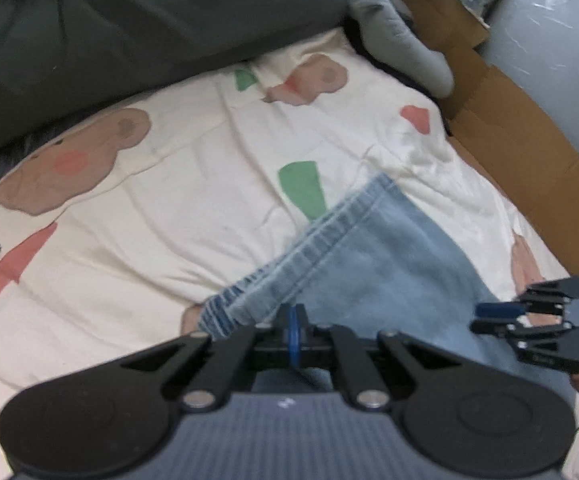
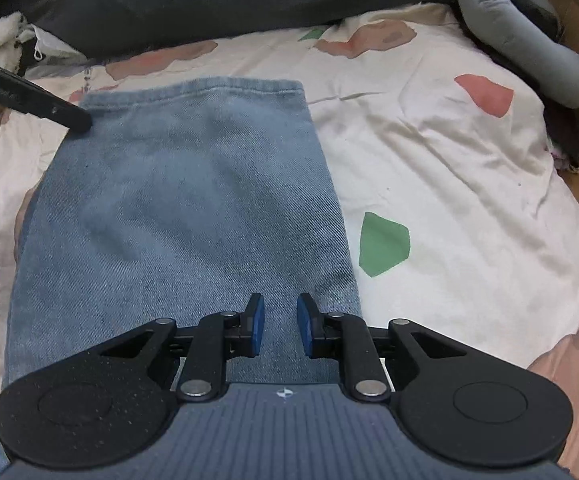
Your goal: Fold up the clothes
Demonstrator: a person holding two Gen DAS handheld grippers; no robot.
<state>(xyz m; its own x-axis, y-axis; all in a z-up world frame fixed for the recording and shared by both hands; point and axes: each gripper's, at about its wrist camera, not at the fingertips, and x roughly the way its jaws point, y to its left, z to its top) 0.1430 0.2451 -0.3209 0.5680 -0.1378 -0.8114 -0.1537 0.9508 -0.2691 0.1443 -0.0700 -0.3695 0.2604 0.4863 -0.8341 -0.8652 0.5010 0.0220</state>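
Left gripper [image 1: 294, 334]: jaws together, clamped on the jeans [image 1: 369, 264] hem (denim lies on the printed bedsheet [image 1: 169, 208]). Right gripper [image 2: 280, 330]: jaws apart, nothing between them, over the jeans [image 2: 185, 208] near edge.

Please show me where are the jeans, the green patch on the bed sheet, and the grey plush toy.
jeans [image 2: 185, 200], right wrist view, middle of the denim.
green patch [image 2: 383, 244], right wrist view, centre of the patch.
grey plush toy [image 2: 529, 44], right wrist view, its long body.
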